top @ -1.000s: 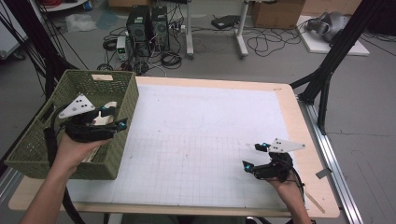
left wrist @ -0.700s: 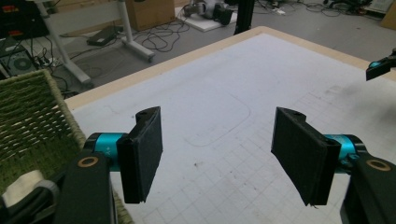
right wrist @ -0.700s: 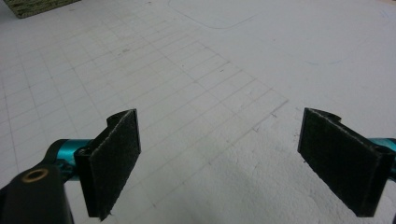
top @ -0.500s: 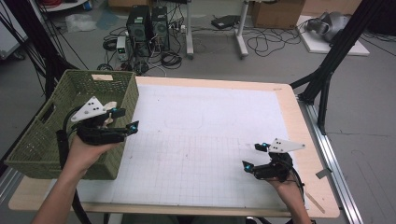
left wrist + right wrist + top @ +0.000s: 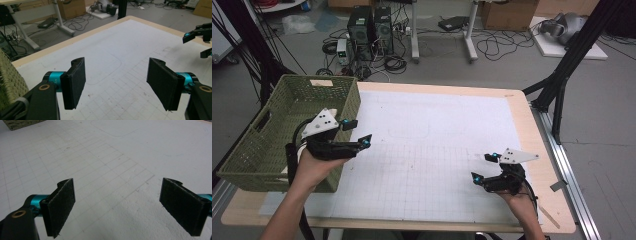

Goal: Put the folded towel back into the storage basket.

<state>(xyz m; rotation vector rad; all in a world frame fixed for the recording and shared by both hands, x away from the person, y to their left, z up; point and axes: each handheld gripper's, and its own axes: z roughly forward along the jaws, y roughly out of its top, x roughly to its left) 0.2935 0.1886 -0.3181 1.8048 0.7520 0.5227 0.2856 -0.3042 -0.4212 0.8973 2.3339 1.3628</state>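
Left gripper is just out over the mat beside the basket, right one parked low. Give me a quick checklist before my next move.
1. Left gripper jaws open, nothing between them: ok.
2. Right gripper jaws open, nothing held: ok.
3. Left gripper past the green basket wall, over the white grid mat: ok.
4. The two grippers well apart: ok.
5. What the basket holds: cannot tell.

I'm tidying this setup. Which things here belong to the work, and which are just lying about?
In use: left gripper, right gripper, green basket, white gridded mat.
Lying about: computer towers, floor cables, cardboard box.
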